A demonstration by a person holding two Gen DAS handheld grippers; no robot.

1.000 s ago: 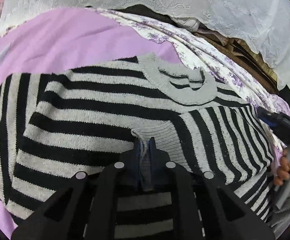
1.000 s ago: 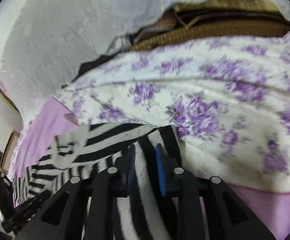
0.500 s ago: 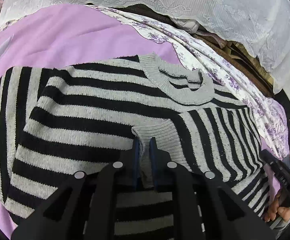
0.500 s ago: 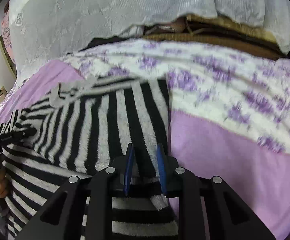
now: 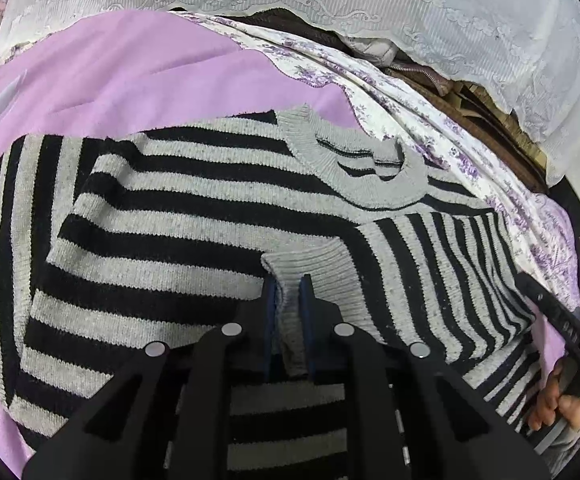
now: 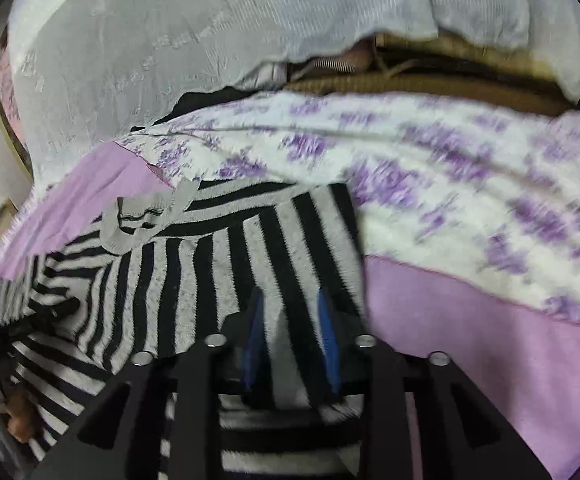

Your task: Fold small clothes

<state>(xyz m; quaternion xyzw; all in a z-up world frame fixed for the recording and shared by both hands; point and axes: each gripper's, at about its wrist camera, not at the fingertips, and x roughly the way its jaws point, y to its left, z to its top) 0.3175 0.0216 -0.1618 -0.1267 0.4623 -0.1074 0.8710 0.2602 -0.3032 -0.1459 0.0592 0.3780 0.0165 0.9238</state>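
A black-and-grey striped sweater [image 5: 194,216] lies flat on a lilac sheet, grey collar [image 5: 369,172] at the far side. Its right sleeve [image 5: 441,264] is folded across the body. My left gripper [image 5: 288,286] is shut on the sleeve's grey ribbed cuff [image 5: 309,264], low over the chest. In the right wrist view my right gripper [image 6: 290,300] sits over the folded sleeve [image 6: 250,264] near its outer edge; the jaws stand apart with striped fabric between them. The right gripper also shows at the left wrist view's right edge [image 5: 557,316].
The lilac sheet [image 5: 130,80] covers the bed, with a white purple-flowered cover [image 6: 449,184] along the far side. Behind it hangs a white lace cloth [image 5: 409,8] over brown wicker items [image 6: 429,80]. Bare lilac sheet [image 6: 489,340] lies right of the sweater.
The right gripper has swung back along the folded sleeve and its jaws have widened. The left gripper has stayed shut on the cuff, almost still.
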